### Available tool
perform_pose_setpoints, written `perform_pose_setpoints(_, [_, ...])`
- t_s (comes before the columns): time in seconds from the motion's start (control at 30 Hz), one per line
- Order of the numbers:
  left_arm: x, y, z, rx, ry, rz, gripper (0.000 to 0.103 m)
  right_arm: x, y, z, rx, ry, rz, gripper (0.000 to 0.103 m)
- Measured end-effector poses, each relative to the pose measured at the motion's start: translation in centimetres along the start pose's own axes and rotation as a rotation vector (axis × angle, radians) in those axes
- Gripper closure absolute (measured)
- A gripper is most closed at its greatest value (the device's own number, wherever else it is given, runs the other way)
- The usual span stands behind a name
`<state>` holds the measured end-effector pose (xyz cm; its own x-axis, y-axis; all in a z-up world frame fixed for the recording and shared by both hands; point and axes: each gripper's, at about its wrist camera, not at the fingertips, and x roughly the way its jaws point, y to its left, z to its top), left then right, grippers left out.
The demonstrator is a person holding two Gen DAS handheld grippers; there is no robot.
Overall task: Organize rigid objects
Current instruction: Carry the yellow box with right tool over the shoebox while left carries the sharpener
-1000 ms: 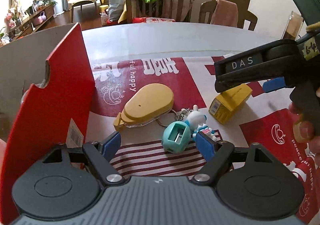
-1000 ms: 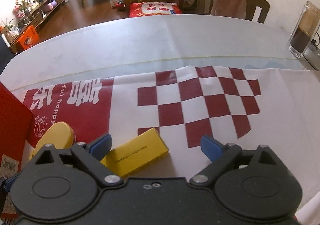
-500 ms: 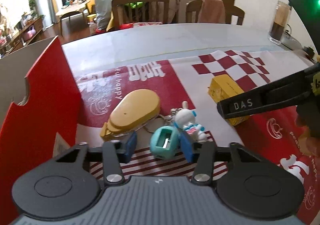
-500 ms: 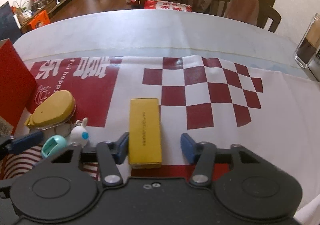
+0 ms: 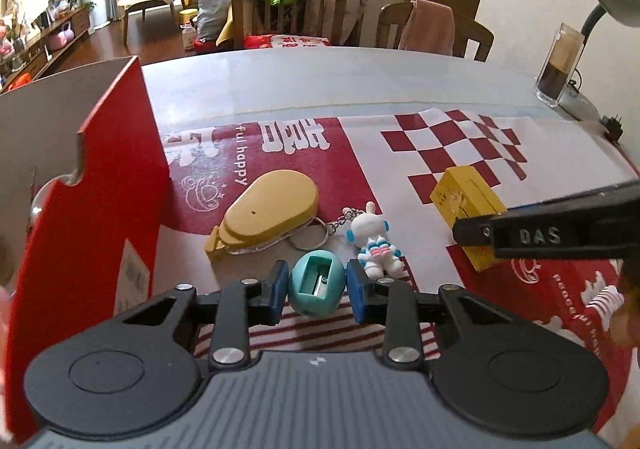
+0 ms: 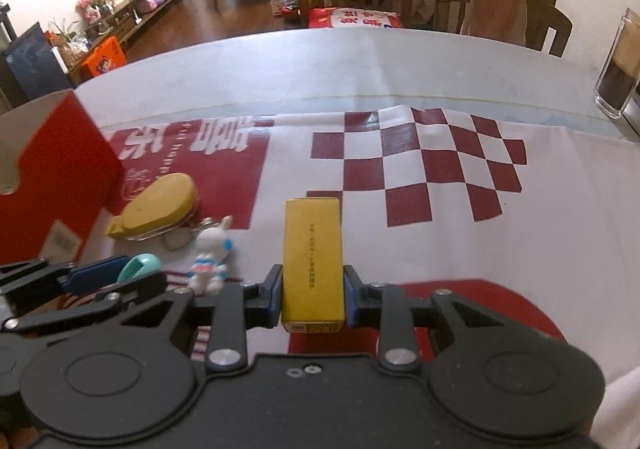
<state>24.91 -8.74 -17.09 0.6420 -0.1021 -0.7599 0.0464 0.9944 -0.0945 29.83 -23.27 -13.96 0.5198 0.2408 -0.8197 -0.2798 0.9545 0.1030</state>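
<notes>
Teal plastic fills the gap between the blue pads of the left gripper: a small egg-shaped pencil sharpener, low in the middle of the left wrist view, its blade slot facing up. The jaws are closing, narrow by now, and the pads look pressed to its sides. In the right wrist view the right gripper is likewise closing on the near end of a yellow box, pads touching both long faces.

The box lies flat on the red-and-white cloth over the desk, its long axis running straight away from the camera, far end pointing toward the checkered patch in the upper centre. The sharpener is rounder; its slightly longer axis runs up the frame.

Risks, as I judge them: the sharpener's curved shell could squirt out of flat pads if squeezed off-centre. The box is held only at one end, so it may droop or pivot when lifted. The white rabbit keychain sits just beside the sharpener and near the yellow mango-shaped case; a careless lift could snag it. The red carton, at the left edge, is the likely destination.
</notes>
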Motion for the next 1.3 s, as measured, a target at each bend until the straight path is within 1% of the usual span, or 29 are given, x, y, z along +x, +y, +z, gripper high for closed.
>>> perform_pose_setpoints(0.17, [-2.1,-0.2,-0.2,-0.019,-0.002,-0.018,0.072,-2.9,0.7,-0.8,-0.018,-0.001,0.038,0.075])
perform_pose_setpoints(0.33, [-4.6,-0.2,-0.2,-0.048,-0.011,-0.029,0.072,-5.7,1.8,-1.5,-0.051,-0.016,0.055,0.075])
perform_pose_setpoints(0.67, [-10.2,1.1,0.6,-0.067,-0.054,-0.048,0.072,-11.1,4.4,-1.6,-0.083,-0.089,0.095,0.075])
perform_pose_setpoints(0.8, [-12.3,2.3,0.8,-0.072,-0.071,-0.05,0.072,-12.5,5.9,-1.4,-0.086,-0.108,0.118,0.075])
perform_pose_setpoints(1.03, [-15.0,5.5,1.1,-0.084,-0.084,-0.052,0.072,-13.5,9.5,-1.1,-0.1,-0.122,0.15,0.075])
perform_pose_setpoints(1.3, [-17.6,11.2,1.5,-0.104,-0.109,-0.012,0.072,-13.3,14.4,-0.3,-0.123,-0.127,0.164,0.075])
